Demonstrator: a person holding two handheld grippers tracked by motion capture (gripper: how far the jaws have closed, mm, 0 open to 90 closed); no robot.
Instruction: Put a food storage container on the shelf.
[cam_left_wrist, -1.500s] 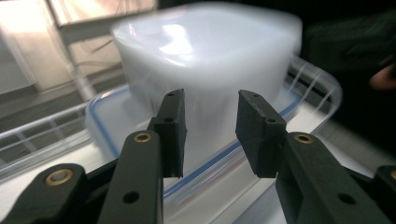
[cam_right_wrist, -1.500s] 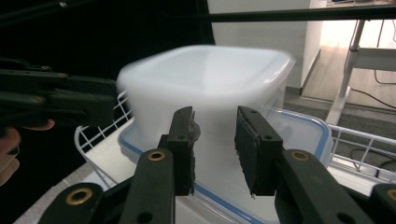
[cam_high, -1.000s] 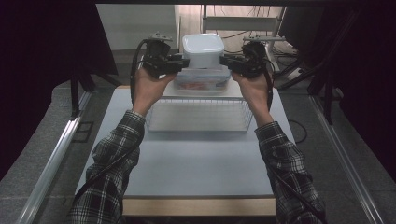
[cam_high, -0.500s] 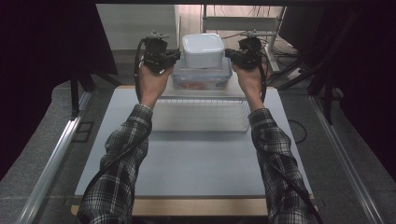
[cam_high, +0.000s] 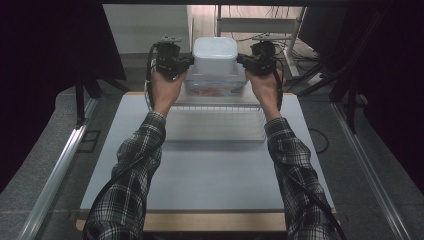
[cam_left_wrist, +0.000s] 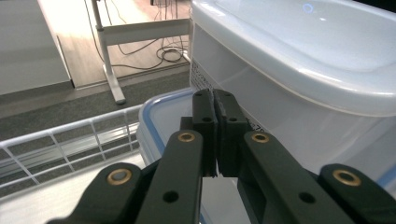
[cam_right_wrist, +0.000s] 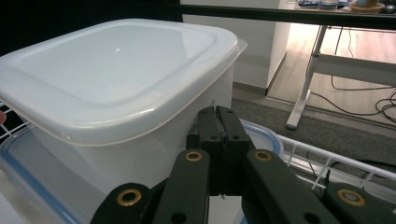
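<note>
Left gripper view shows small unreadable print on the white tub; both grippers' jaws are pressed together, holding nothing.

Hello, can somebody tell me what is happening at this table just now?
A person holds the left gripper and the right gripper against opposite sides of a white lidded container. It stands on a flatter container with a blue-edged lid, at the far end of a wire basket on the table. Both pairs of jaws are shut with nothing between them. Whether they press the white container, I cannot tell.
</note>
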